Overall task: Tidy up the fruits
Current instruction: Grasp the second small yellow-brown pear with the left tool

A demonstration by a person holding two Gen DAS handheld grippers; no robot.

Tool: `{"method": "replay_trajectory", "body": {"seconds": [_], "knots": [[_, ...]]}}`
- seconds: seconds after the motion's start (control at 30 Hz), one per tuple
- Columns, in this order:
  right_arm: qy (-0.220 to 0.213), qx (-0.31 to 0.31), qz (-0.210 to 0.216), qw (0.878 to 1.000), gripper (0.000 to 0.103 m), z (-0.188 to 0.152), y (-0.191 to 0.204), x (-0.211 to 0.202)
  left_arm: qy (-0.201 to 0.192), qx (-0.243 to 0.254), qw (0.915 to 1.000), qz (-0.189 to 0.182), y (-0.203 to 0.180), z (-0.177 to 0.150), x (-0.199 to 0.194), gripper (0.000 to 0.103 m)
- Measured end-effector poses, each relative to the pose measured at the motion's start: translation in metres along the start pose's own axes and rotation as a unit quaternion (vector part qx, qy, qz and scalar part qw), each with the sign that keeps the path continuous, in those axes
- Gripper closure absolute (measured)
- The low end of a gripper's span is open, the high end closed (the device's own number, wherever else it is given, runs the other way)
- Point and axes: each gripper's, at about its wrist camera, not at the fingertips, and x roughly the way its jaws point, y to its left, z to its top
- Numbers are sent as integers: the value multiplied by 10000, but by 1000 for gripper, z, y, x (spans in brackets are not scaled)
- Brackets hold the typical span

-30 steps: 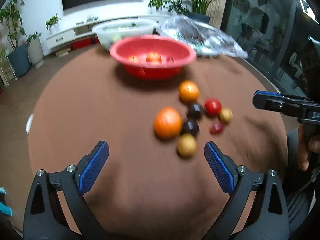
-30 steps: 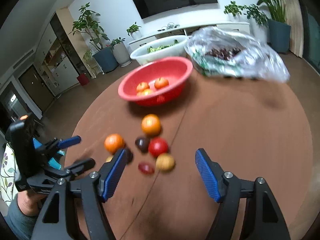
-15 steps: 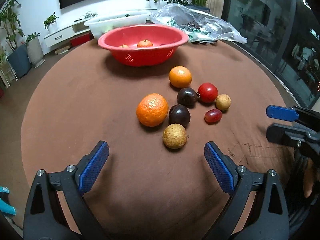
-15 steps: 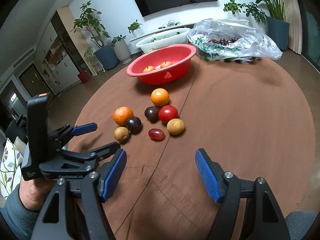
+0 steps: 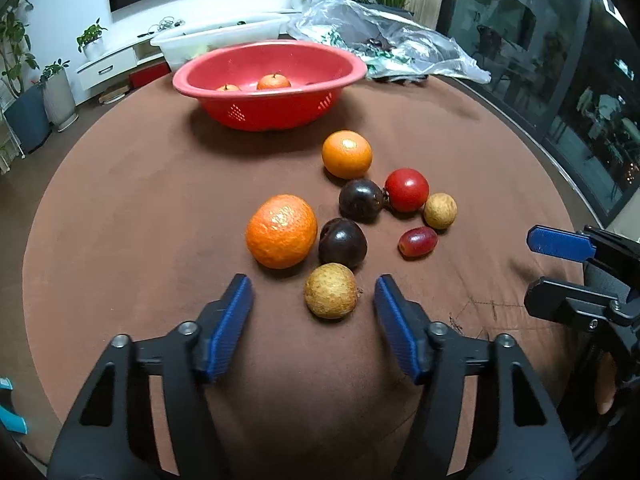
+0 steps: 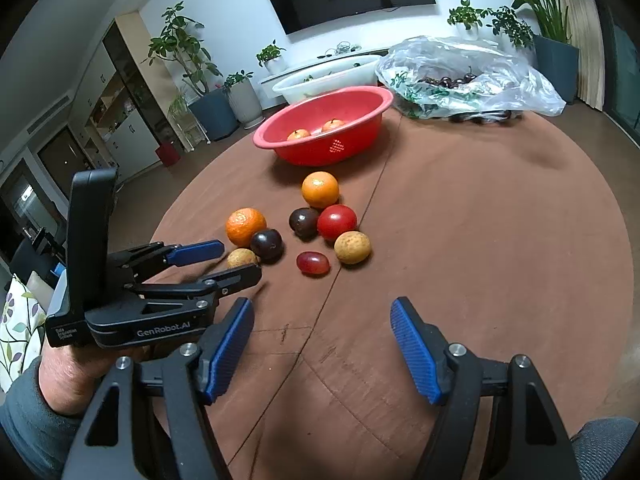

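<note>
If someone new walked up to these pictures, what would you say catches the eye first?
Probably the cluster of loose fruit in the middle of the brown round table: two oranges, two dark plums, a red tomato, a grape and two tan fruits. Behind it stands the red basket with a couple of oranges inside. Nearest the camera, the left tongs have just been closing around the nearer tan fruit, not yet touching it.

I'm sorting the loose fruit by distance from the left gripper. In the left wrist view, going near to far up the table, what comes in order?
Tan round fruit → big orange → red grape → red tomato → smaller orange → red basket.
</note>
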Motion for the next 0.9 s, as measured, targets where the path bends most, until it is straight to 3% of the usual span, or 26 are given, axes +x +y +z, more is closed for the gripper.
{"method": "replay_trajectory", "body": {"seconds": [0.23,0.33,0.9], "knots": [[32,-15,-2,10000,29,-1,1,2,13,33,10000,-32,-1,2,4,63],[42,-17,0,10000,30,-1,0,2,-3,73,9999,-99,-4,3,4,76],[379,-352,62,9986,42,13,14,22,-98,-120,9994,-294,3,-11,-10,76]]}}
